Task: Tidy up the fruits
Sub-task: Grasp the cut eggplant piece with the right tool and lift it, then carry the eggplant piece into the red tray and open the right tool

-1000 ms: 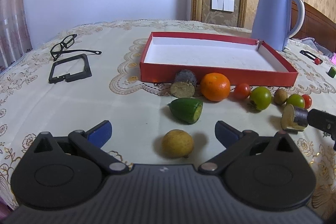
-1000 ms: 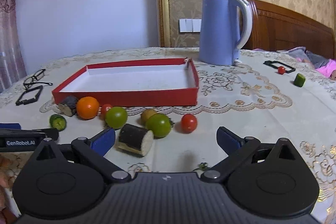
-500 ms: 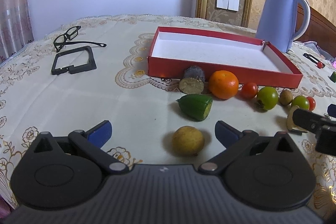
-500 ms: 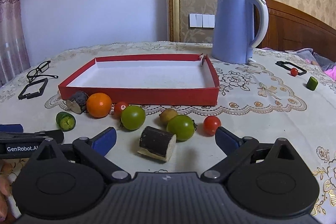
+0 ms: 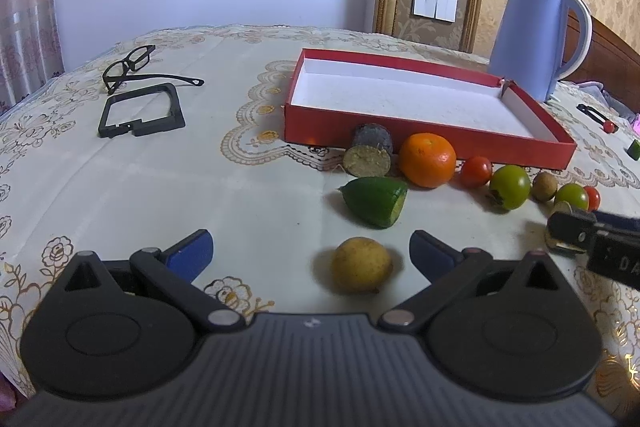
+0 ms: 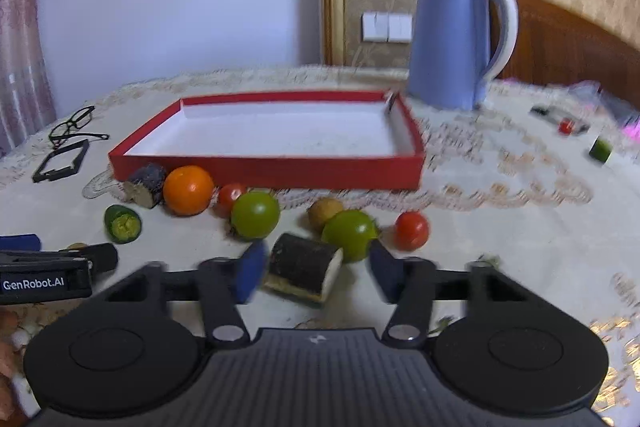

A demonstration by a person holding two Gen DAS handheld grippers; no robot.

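Note:
A red tray (image 5: pixel 420 139) with a white floor stands mid-table; it also shows in the right wrist view (image 6: pixel 264 169). Along its front lie a dark cut log piece (image 5: pixel 370 155), an orange (image 5: pixel 428 159), red and green tomatoes and a green cut fruit (image 5: pixel 376 201). My left gripper (image 5: pixel 310 253) is open, with a yellow fruit (image 5: pixel 362 264) between its fingers. My right gripper (image 6: pixel 314 269) is part closed around a second dark cut log piece (image 6: pixel 304 273), the pads near its sides; contact is blurred.
A blue kettle (image 5: pixel 536 39) stands behind the tray at the right. Black glasses (image 5: pixel 132 65) and a black frame (image 5: pixel 140 111) lie at the left. Small items (image 6: pixel 600 149) lie far right.
My right gripper has moved forward and its fingers have closed in around the log piece. My left gripper has shifted left, so the yellow fruit sits nearer its right finger.

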